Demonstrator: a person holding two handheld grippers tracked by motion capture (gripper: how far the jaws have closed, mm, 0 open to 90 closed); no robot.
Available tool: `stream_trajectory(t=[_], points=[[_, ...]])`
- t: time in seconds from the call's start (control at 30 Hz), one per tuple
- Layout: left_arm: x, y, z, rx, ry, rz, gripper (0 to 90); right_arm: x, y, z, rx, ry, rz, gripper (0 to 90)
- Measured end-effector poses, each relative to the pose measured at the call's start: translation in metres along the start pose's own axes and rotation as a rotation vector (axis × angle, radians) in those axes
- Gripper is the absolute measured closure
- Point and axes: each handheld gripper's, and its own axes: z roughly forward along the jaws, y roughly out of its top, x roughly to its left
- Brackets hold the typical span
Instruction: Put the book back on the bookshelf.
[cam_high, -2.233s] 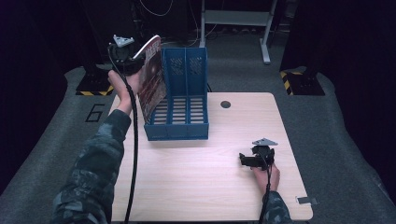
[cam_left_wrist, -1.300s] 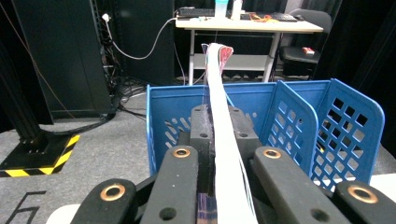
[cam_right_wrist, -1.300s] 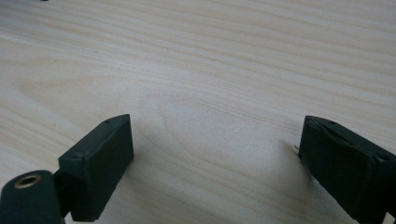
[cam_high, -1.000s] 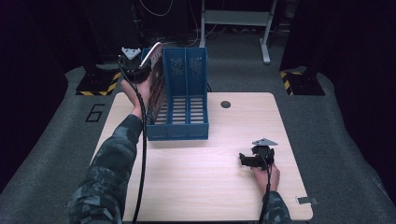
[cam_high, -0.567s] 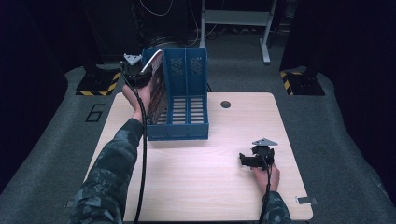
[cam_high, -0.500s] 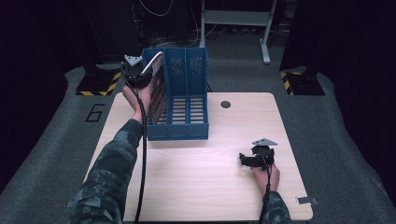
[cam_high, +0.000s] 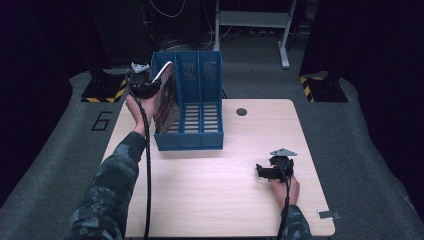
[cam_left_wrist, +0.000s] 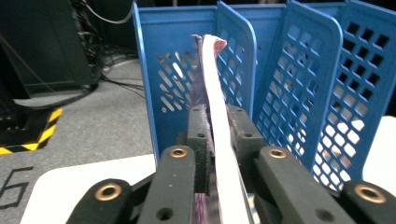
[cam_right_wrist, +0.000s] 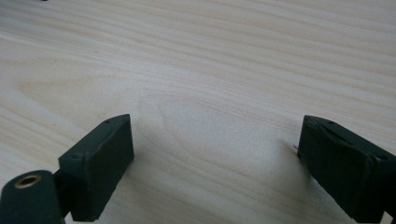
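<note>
1. From the high view, my left gripper (cam_high: 150, 84) holds a thin magazine (cam_high: 164, 95) at its top edge. The magazine hangs below the gripper inside the leftmost slot of the blue file rack (cam_high: 192, 107). My right gripper (cam_high: 264, 171) rests low on the wooden surface (cam_high: 215, 195), well apart from the rack.

2. In the left gripper view, my jaws have just eased apart slightly, yet the magazine (cam_left_wrist: 215, 107) remains pinched between them. Just ahead of the gripper (cam_left_wrist: 217, 135) stand the rack's perforated dividers (cam_left_wrist: 299, 88).

3. In the right gripper view, my jaws stand wide, with bare surface (cam_right_wrist: 210, 84) between them.
</note>
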Motion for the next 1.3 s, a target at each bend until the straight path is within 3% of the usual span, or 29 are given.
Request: stream_trajectory(t=[0.13, 0.33, 0.57, 0.8, 1.0, 1.13, 1.3], points=[[0.007, 0.000, -0.004, 0.023, -0.042, 0.007, 71.0, 0.000, 0.000, 0.000, -0.002, -0.001, 0.003, 10.0], [0.012, -0.001, -0.011, 0.042, -0.086, 0.014, 53.7, 0.000, 0.000, 0.000, 0.000, 0.007, -0.001, 10.0], [0.015, 0.001, -0.022, 0.044, -0.074, 0.022, 32.7, 0.000, 0.000, 0.000, -0.002, 0.007, 0.001, 10.0], [0.017, -0.004, -0.027, 0.059, -0.026, 0.037, 24.8, 0.000, 0.000, 0.000, -0.002, 0.008, 0.003, 10.0], [0.020, -0.015, -0.019, 0.093, -0.022, 0.034, 28.2, 0.000, 0.000, 0.000, -0.001, 0.007, -0.003, 10.0], [0.013, -0.020, -0.013, 0.101, -0.009, 0.037, 46.2, 0.000, 0.000, 0.000, -0.001, 0.008, -0.004, 10.0], [0.005, -0.024, -0.007, 0.074, 0.052, 0.019, 66.2, 0.000, 0.000, 0.000, -0.001, 0.008, -0.004, 10.1]])
